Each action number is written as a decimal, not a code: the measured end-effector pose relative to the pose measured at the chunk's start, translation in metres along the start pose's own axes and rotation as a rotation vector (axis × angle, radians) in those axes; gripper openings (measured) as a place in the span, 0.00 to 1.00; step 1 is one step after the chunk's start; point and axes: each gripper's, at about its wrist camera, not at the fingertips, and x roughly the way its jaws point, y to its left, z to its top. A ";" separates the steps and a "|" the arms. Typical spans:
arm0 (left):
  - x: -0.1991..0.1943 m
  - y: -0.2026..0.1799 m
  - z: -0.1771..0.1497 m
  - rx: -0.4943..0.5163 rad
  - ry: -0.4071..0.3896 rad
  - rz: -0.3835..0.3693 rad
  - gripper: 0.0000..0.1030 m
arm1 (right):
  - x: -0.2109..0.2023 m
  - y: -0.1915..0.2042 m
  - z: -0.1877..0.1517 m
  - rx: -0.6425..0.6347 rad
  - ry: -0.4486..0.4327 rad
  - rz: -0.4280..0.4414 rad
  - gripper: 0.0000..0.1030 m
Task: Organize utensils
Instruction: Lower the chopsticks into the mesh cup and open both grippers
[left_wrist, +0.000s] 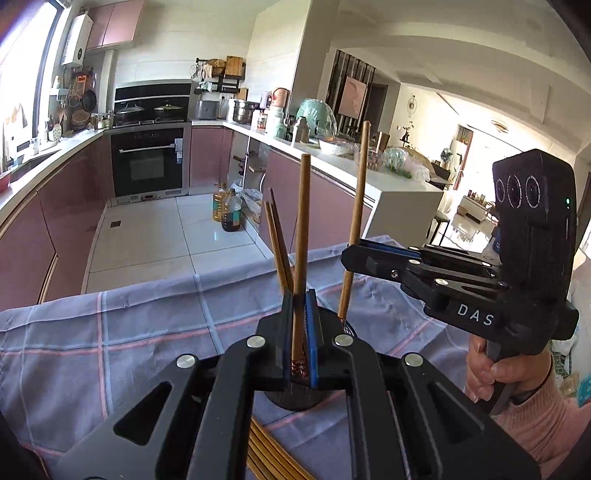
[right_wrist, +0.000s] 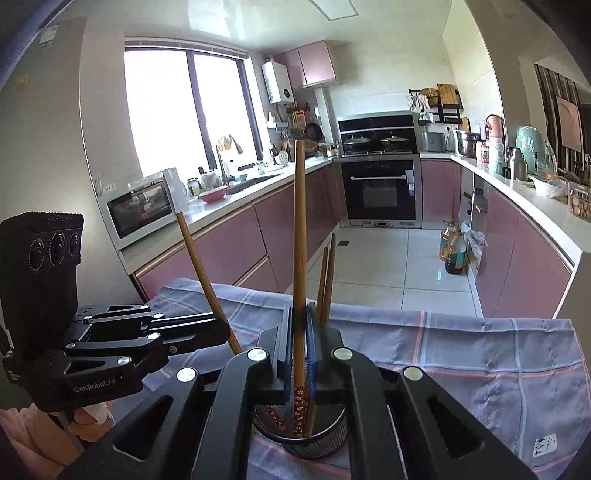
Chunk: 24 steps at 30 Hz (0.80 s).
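Holder (right_wrist: 314, 439): dark mesh cup on checked cloth (right_wrist: 461, 350), directly below the right gripper (right_wrist: 300, 332) fingertips. Contents: several chopsticks standing tip-down.

Right gripper: jaws closed on one upright chopstick (right_wrist: 300, 221), its patterned end inside the cup.

Left gripper (left_wrist: 300, 314): jaws closed on another chopstick (left_wrist: 302, 221).

Loose chopsticks (left_wrist: 269, 454): flat on cloth, behind left fingers.

I am seeing the holder (left_wrist: 295, 400) mostly hidden behind the left gripper (left_wrist: 300, 317). The loose chopsticks (left_wrist: 273, 454) are running off the bottom edge. The label (right_wrist: 545, 445) on the cloth (right_wrist: 461, 354) is staying too small to read.
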 end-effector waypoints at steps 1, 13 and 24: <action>0.003 0.001 -0.002 0.000 0.012 -0.003 0.07 | 0.003 -0.001 -0.002 0.000 0.018 -0.004 0.06; 0.030 0.019 -0.002 -0.023 0.087 -0.004 0.07 | 0.035 -0.005 -0.016 0.026 0.147 -0.025 0.06; 0.039 0.027 -0.004 -0.058 0.093 0.006 0.08 | 0.040 -0.010 -0.013 0.058 0.139 -0.038 0.08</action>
